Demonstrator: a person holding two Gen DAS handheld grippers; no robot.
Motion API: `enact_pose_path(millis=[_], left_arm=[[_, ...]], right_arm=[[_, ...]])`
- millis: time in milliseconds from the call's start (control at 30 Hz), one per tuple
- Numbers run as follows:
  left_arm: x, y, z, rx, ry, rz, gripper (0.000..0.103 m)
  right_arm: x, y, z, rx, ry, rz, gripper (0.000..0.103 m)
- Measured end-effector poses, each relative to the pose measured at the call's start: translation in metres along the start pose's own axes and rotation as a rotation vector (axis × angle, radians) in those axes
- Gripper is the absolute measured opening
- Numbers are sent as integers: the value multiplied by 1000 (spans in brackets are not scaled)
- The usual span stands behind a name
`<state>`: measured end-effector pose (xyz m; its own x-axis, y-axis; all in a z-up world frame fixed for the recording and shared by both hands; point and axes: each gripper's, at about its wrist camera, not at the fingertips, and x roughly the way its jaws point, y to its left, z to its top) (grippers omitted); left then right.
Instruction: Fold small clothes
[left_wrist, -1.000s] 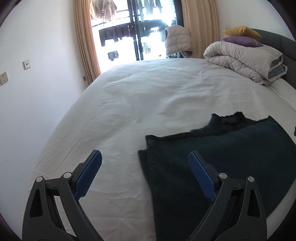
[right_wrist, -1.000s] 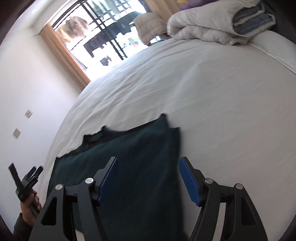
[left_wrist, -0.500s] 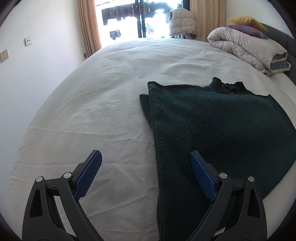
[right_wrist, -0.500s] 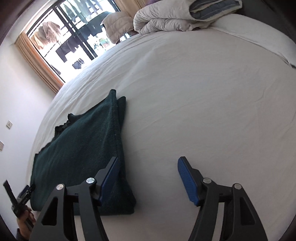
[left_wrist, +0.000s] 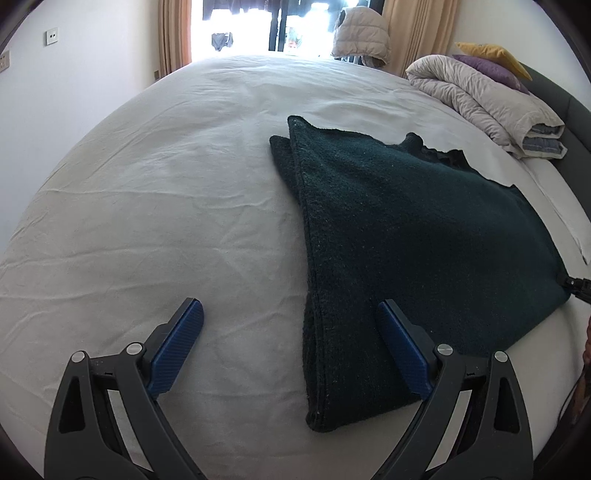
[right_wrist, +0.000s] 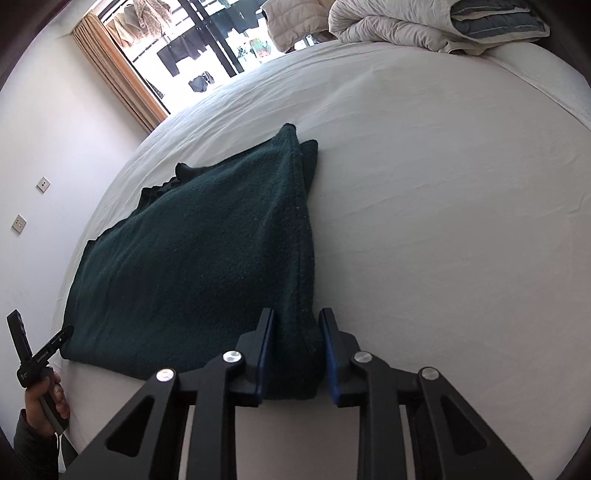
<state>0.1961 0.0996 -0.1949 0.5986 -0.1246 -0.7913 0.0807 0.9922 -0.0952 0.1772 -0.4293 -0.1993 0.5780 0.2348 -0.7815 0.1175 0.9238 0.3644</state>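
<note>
The right gripper, at the bottom centre of the right wrist view, has its blue-padded fingers nearly together, pinching the near right corner of the dark green garment where its folded edge bunches up between them. At the lower left edge of that view a hand holds the handle of the other gripper, just off the garment's near left corner. The left gripper fills the bottom of the left wrist view with its fingers spread wide and nothing between them; its left pad is over bare sheet and its right pad is over the garment's near edge, though whether either touches the surface cannot be told. The garment lies flat on the white bed, folded with a doubled edge running from bottom centre toward the upper middle of the left wrist view, where a second layer peeks out beside the top one; a ragged neckline shows along its far side. Farther off, at the upper right of both views, a bundled pale duvet rests on the bed, with a purple and a yellow pillow behind it. At the top, a bright window with tan curtains, and a puffy jacket beside it.
</note>
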Motion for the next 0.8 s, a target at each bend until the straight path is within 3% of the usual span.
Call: enact_pose_path(millis=[200, 433, 467, 567, 600, 733, 800], left_arm=[[-1, 2, -8, 39, 27, -28, 74], [-4, 10, -13, 24, 23, -49, 70], [-4, 10, -13, 19, 19, -48, 71], [-4, 8, -14, 22, 11, -34, 72], [-3, 8, -14, 19, 12, -32, 72], [-2, 5, -12, 17, 19, -17, 73], [-1, 5, -11, 11, 20, -9, 73]], right_arm=[[-2, 0, -2, -19, 5, -48, 10], [-7, -11, -12, 18, -8, -35, 10], [-9, -14, -11, 45, -12, -37, 12], [-29, -12, -10, 99, -59, -99, 32], [-36, -4, -8, 84, -89, -104, 33], [-45, 50, -4, -25, -143, 19, 33], [-33, 87, -5, -108, -112, 94, 40]])
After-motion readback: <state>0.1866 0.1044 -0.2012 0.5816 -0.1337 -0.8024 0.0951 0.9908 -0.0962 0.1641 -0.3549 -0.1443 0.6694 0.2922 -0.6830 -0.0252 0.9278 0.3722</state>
